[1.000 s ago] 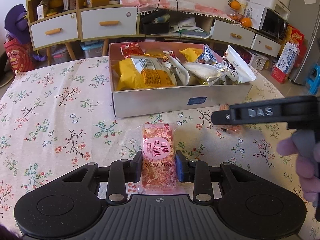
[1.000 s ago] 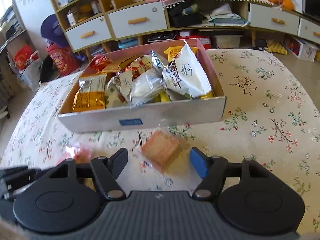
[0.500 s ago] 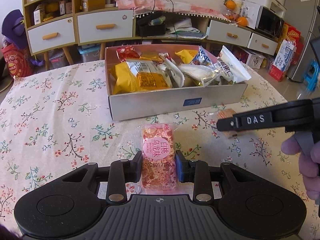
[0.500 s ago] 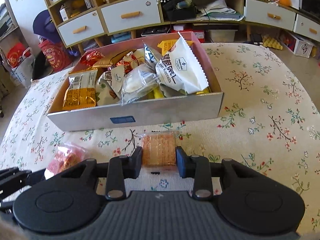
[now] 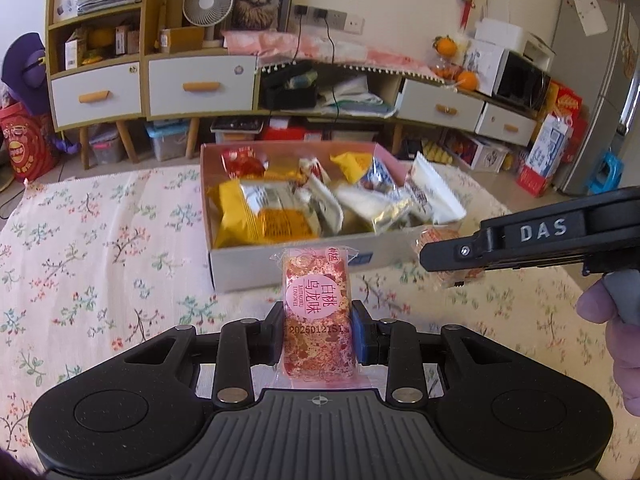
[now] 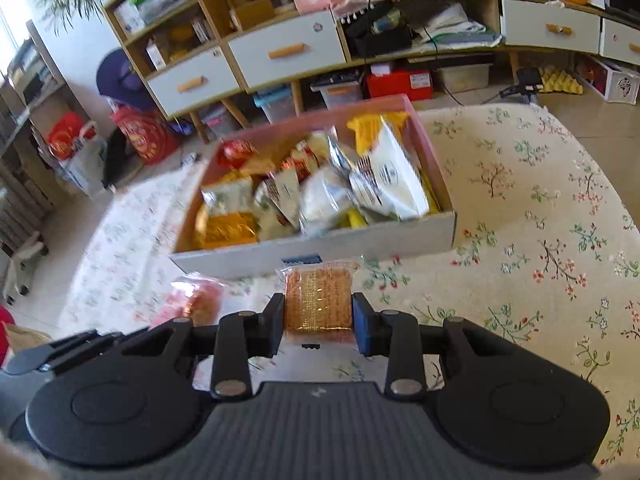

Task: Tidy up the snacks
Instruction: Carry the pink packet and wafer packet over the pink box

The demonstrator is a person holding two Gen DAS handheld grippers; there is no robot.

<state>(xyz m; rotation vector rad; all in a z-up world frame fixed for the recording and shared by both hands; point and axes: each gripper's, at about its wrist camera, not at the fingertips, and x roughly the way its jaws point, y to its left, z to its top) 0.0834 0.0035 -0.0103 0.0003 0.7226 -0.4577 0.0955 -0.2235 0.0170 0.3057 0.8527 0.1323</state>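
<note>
Pink and speckled red, the peach-oolong snack bar (image 5: pixel 318 312) sat clamped between the pads of the left gripper (image 5: pixel 318 338), its clear wrapper sticking up past the fingertips and its printed label facing the camera. It hung above the floral tablecloth (image 5: pixel 100 248), clear of the cloth and short of the cardboard box (image 5: pixel 248 270), whose near wall stood just behind it. In the right wrist view the same pink packet (image 6: pixel 196 302) showed at the left edge, blurred, beside the black body of the left gripper.

Inside the box lay a crowded heap of snack packets: a yellow and silver bag (image 5: pixel 264 216) at the left, a red one (image 5: pixel 240 160) in the far corner, silvery and white packets (image 5: pixel 432 196) leaning toward the right wall. The right wrist view of the heap was smeared, so single packets there were hard to tell apart.

Further right, the right gripper (image 6: pixel 318 322) was clenched on a golden-brown cracker pack (image 6: pixel 319 300), the pads pressing its two sides, the wrapper's crimped end reaching toward the box's near wall. The pack was off the cloth. From the left wrist camera this gripper appeared side-on as a black bar lettered DAS (image 5: pixel 540 236), with the cracker pack (image 5: pixel 440 240) partly hidden behind its tip, and a person's fingers (image 5: pixel 616 320) wrapped about its grey handle at the right edge.
</note>
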